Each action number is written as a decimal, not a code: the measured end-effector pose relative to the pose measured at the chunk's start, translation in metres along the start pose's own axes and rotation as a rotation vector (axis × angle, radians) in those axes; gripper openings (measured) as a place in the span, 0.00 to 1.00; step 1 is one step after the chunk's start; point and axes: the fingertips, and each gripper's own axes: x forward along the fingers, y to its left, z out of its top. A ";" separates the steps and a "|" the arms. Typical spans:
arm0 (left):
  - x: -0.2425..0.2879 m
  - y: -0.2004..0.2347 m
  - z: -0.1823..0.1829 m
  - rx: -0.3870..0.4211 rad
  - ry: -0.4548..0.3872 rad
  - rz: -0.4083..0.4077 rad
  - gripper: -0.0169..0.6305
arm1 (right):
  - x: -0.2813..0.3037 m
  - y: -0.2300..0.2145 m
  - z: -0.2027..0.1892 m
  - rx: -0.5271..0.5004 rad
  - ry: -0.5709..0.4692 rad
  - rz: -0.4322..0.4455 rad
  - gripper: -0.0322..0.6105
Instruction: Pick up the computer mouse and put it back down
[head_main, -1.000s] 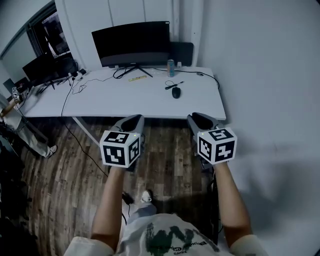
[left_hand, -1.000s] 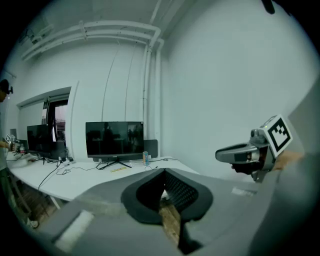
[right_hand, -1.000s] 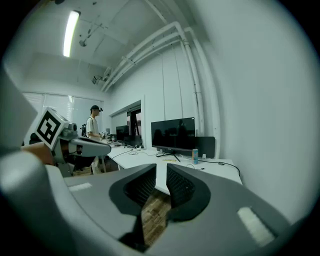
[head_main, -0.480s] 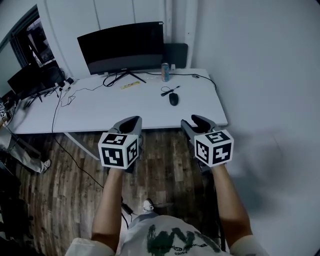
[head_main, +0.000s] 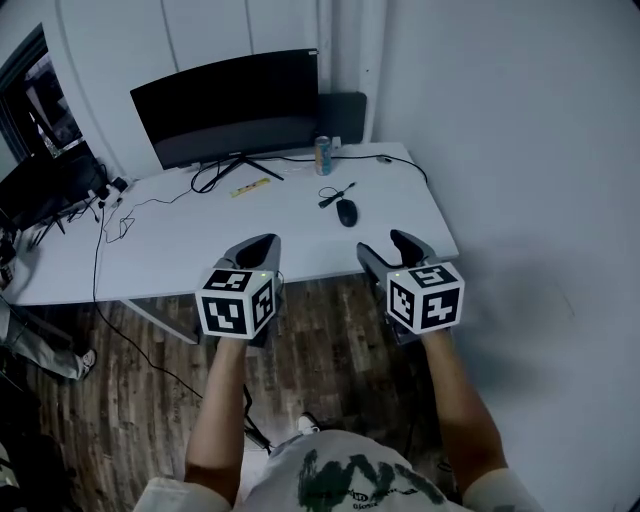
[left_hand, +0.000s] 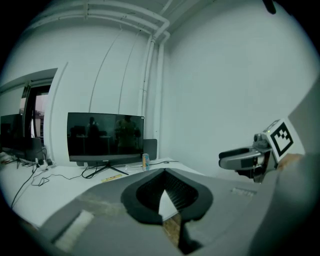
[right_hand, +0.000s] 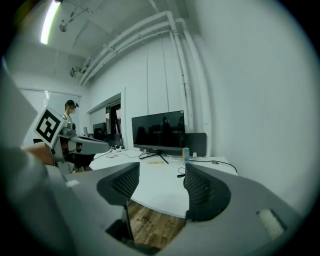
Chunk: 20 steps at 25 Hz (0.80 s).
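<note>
The black computer mouse (head_main: 346, 212) lies on the white desk (head_main: 190, 245), toward its right end, with a short black cable (head_main: 333, 194) just behind it. Both grippers hang in the air over the wooden floor, short of the desk's front edge. My left gripper (head_main: 261, 241) is shut with nothing in it; in its own view the pads (left_hand: 176, 189) meet at the tips. My right gripper (head_main: 389, 246) is open and empty, its jaws having just been opening; it points toward the desk just right of the mouse. The right gripper view shows desk and floor between its jaws.
A wide dark monitor (head_main: 230, 105) stands at the back of the desk, with a drink can (head_main: 323, 156) and a yellow strip (head_main: 251, 187) beside its stand. Cables trail at the left end. A white wall (head_main: 520, 150) borders the right side. Another person stands far left (right_hand: 71, 107).
Both grippers have come closer to the desk, which now sits nearer and lower in the head view. The right gripper's jaws have spread apart. The left gripper stays shut.
</note>
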 end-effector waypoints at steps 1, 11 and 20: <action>0.003 0.005 0.002 0.002 0.000 -0.008 0.03 | 0.004 0.001 0.001 0.005 0.002 -0.008 0.48; 0.022 0.043 0.008 0.025 0.005 -0.084 0.03 | 0.035 0.011 0.009 0.044 0.008 -0.102 0.53; 0.032 0.054 0.002 0.028 0.003 -0.135 0.03 | 0.048 0.016 0.003 0.054 0.020 -0.135 0.54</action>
